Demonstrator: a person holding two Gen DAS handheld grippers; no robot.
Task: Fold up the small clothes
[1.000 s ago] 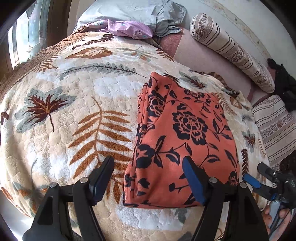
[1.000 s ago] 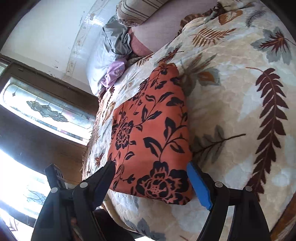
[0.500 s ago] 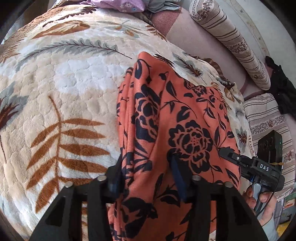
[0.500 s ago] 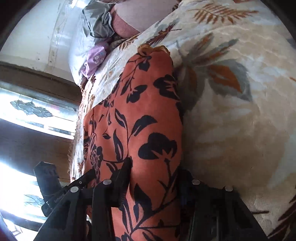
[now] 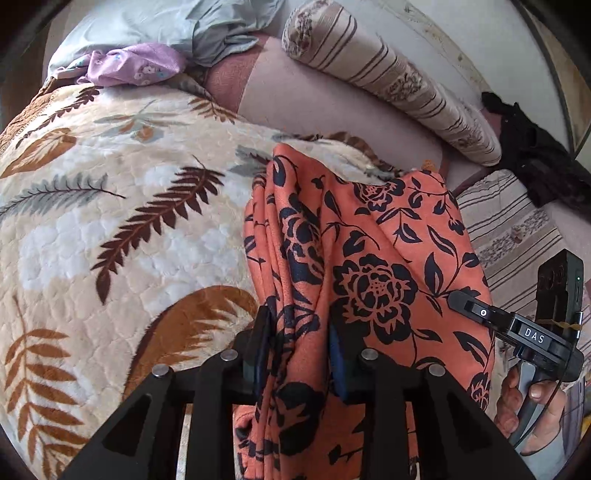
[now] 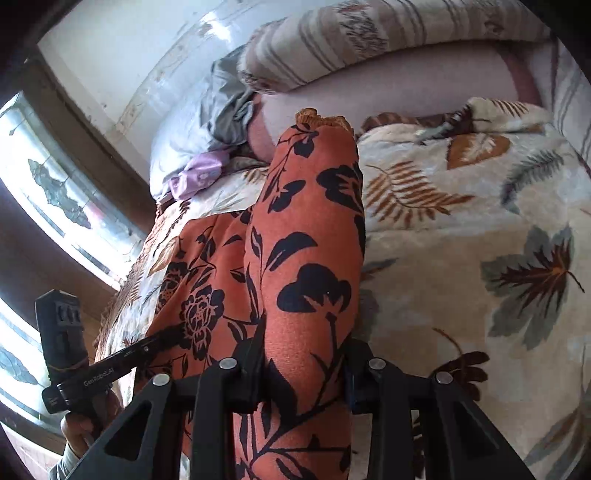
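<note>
An orange garment with a black flower print (image 5: 369, 266) hangs lifted above the leaf-patterned blanket (image 5: 110, 229), its far end still near the blanket. My left gripper (image 5: 299, 354) is shut on the garment's left near edge, bunched folds between its jaws. My right gripper (image 6: 304, 369) is shut on the garment's (image 6: 310, 258) right near edge. The right gripper also shows in the left wrist view (image 5: 480, 314) at the cloth's right edge; the left gripper shows in the right wrist view (image 6: 147, 347) at its left edge.
A striped bolster pillow (image 5: 388, 74) lies along the wall behind the blanket. A purple cloth (image 5: 133, 66) and a grey cloth (image 5: 207, 33) lie at the back left. A black cloth (image 5: 535, 155) lies at the far right. A window (image 6: 55, 199) is on the left.
Both grippers went from open over the flat garment to shut on its near corners. They have since lifted the near edge up and carried it toward the far end.
</note>
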